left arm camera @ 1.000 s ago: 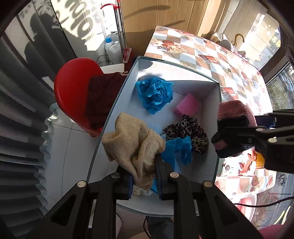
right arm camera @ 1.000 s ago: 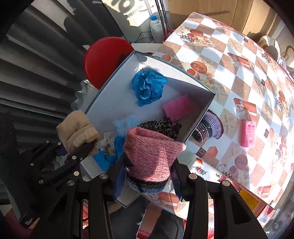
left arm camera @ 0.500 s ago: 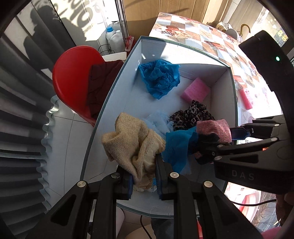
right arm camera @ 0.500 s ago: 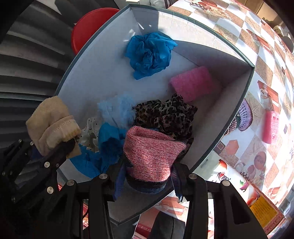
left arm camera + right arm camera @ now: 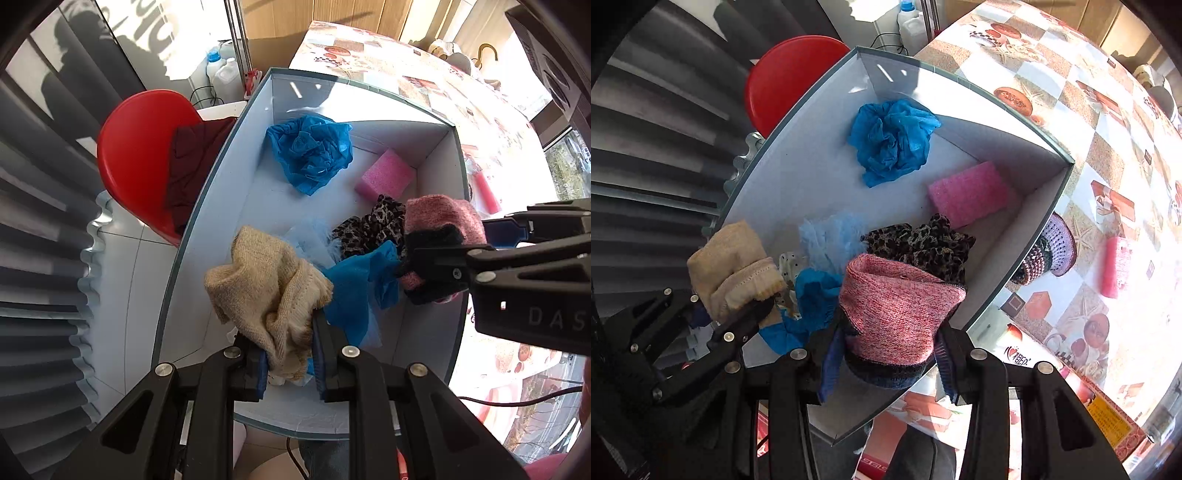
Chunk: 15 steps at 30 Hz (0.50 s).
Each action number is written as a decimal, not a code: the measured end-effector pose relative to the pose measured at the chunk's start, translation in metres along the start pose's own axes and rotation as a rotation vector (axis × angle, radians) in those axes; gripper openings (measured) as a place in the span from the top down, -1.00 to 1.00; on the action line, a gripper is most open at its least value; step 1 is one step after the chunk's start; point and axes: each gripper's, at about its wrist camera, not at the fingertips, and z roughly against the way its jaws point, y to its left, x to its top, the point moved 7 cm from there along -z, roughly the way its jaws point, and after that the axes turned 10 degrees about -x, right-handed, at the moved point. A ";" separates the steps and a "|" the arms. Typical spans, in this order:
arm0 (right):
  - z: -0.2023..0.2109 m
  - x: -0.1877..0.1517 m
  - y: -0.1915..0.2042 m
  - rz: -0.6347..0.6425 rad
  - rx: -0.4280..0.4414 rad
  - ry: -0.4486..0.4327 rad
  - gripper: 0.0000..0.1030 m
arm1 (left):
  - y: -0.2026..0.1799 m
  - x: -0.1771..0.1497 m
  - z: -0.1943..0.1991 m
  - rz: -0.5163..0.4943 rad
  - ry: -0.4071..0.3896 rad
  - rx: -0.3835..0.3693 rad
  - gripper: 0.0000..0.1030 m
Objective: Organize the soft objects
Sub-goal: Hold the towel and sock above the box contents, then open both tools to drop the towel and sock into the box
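A white box (image 5: 258,206) (image 5: 798,177) lies below both grippers. My left gripper (image 5: 290,363) (image 5: 764,306) is shut on a beige knit cloth (image 5: 269,288) (image 5: 731,266) over the box's near left part. My right gripper (image 5: 886,365) (image 5: 476,240) is shut on a pink knit hat with a dark rim (image 5: 897,314) (image 5: 439,229), held low over the box's near right side. Inside lie a blue crumpled cloth (image 5: 310,151) (image 5: 890,140), a pink sponge (image 5: 384,177) (image 5: 967,192), a leopard-print cloth (image 5: 373,229) (image 5: 923,247), a light blue tuft (image 5: 831,240) and another blue cloth (image 5: 354,291) (image 5: 812,295).
A red chair (image 5: 136,158) with a dark red cloth (image 5: 192,162) stands left of the box. On the patterned tablecloth (image 5: 1089,129) right of the box sit a purple crocheted hat (image 5: 1049,251) and a pink roll (image 5: 1115,266). Bottles (image 5: 221,74) stand on the floor beyond.
My right gripper has come down with the pink hat, from above the box's right rim to inside it by the leopard cloth. The left gripper has stayed put with the beige cloth.
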 end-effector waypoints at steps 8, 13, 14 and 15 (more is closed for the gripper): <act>0.027 0.019 -0.006 -0.018 0.013 -0.056 0.11 | -0.005 0.008 0.006 -0.005 -0.024 -0.011 0.45; 0.035 0.023 -0.009 -0.034 0.027 -0.079 -0.47 | -0.012 0.011 0.013 -0.025 -0.054 -0.022 -0.30; 0.039 0.024 -0.007 -0.039 0.032 -0.087 -0.65 | -0.014 0.012 0.015 -0.024 -0.071 -0.026 -0.56; 0.042 0.025 -0.008 -0.044 0.034 -0.096 -0.66 | -0.015 0.013 0.018 -0.022 -0.088 -0.034 -0.66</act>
